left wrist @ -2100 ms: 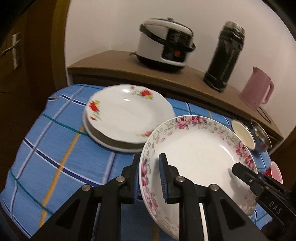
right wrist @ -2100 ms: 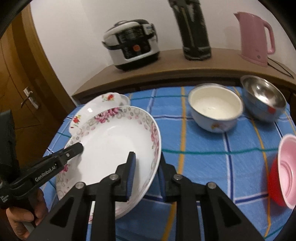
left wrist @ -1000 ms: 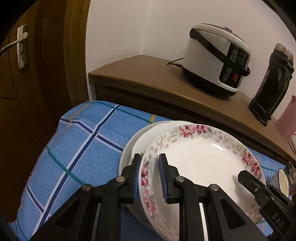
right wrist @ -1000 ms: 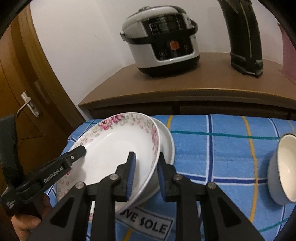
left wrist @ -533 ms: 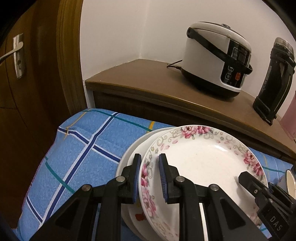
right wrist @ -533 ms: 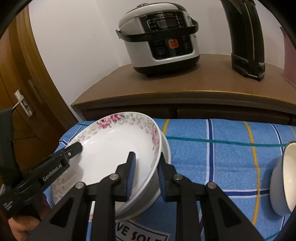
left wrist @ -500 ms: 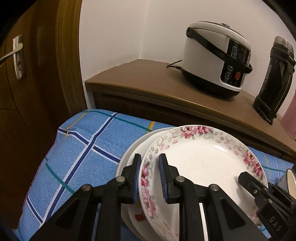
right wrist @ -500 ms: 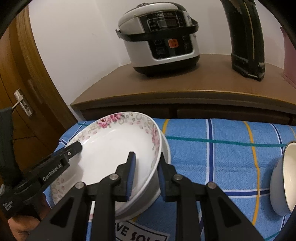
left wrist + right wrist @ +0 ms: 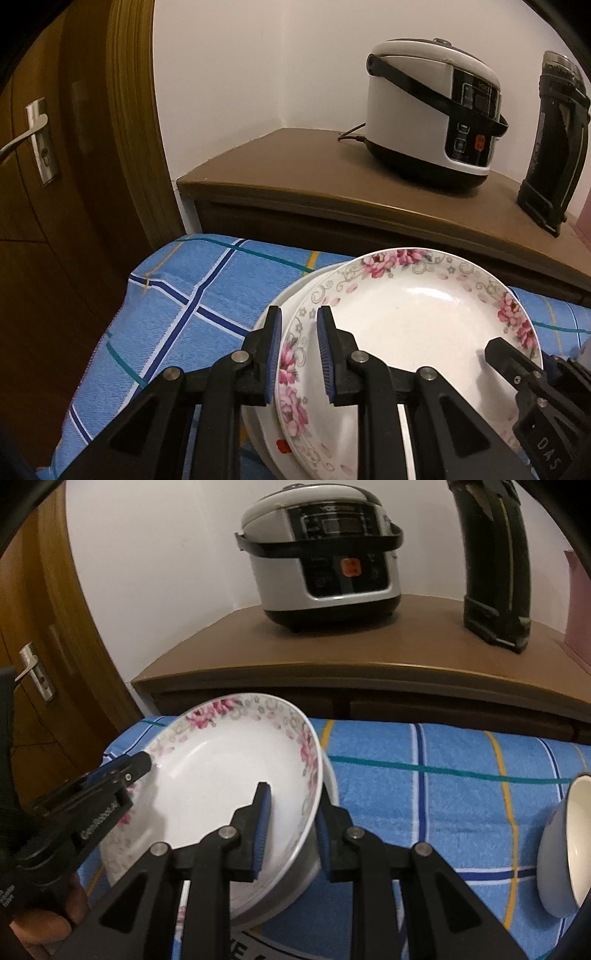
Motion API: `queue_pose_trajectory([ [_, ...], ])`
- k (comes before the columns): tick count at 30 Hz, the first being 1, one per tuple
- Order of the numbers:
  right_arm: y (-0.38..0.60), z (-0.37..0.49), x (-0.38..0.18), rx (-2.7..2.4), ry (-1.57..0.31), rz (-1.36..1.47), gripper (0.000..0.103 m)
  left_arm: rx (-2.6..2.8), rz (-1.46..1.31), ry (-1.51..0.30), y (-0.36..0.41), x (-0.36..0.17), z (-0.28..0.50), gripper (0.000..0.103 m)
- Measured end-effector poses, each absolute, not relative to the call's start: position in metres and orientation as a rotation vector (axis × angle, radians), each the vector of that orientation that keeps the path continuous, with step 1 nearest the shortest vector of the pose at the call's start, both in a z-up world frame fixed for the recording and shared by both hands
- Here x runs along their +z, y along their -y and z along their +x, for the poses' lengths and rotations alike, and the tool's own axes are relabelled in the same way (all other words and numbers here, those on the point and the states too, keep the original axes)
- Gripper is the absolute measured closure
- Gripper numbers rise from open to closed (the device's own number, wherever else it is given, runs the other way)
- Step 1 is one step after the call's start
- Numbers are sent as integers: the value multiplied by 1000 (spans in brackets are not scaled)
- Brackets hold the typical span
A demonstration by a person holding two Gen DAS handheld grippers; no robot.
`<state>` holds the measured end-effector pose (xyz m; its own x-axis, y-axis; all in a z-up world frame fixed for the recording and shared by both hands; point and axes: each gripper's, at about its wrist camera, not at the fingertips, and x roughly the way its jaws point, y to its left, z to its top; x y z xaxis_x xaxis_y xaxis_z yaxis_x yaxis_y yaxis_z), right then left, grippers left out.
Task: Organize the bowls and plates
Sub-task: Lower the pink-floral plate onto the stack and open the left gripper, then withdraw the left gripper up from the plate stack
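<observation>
A deep white plate with pink flowers [image 9: 406, 332] [image 9: 221, 768] is tilted over a stack of white plates [image 9: 266, 417] [image 9: 328, 775] on the blue checked cloth. Whether it rests on the stack I cannot tell. My left gripper [image 9: 297, 332] is shut on the plate's near-left rim. In the right wrist view the left gripper [image 9: 136, 766] shows at the plate's left edge, held by a hand. My right gripper [image 9: 291, 805] is shut on the plate's right rim. The left wrist view shows the right gripper [image 9: 509, 358] at the plate's right edge.
A wooden sideboard [image 9: 295, 177] behind the table carries a rice cooker [image 9: 432, 110] [image 9: 325, 554] and a black thermos [image 9: 554, 140] [image 9: 495, 565]. A white bowl [image 9: 565, 849] stands on the cloth at the right. A wooden door with a metal handle [image 9: 26, 136] is at the left.
Both grippers carried the flowered plate left, from beside the stack to over it. In the last second it has only tipped and settled slightly.
</observation>
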<state>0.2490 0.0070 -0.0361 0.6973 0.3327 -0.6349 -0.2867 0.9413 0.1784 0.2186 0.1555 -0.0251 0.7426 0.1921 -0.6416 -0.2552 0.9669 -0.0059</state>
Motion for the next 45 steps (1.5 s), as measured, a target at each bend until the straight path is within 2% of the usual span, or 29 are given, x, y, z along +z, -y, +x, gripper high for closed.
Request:
queue_pose_trajectory([
  [7,-5,247,-34,355,-699,84,76,286,-57,-646,-154,-20,215,79],
  [8,-4,247,-33,363,-698,91,70,291,-58,-636,-155,-19,214,79],
  [9,-3,246,-33,369,-691,104,57,297,-59,-623,-155,-17,212,77],
  [10,-1,245,-32,366,-681,113,51,306,-60,-604,-156,-15,210,73],
  [11,3,242,-30,361,-663,127,43,316,-59,-589,-157,-13,207,61],
  [12,9,238,-26,352,-631,145,41,330,-60,-574,-158,-12,205,42],
  [13,11,235,-24,343,-611,150,40,348,-61,-556,-158,-10,202,32],
  [20,26,223,-17,250,-536,162,27,365,-43,-505,-156,-5,193,31],
  [45,39,196,-16,139,-516,116,26,330,-120,-496,-151,-5,167,31],
])
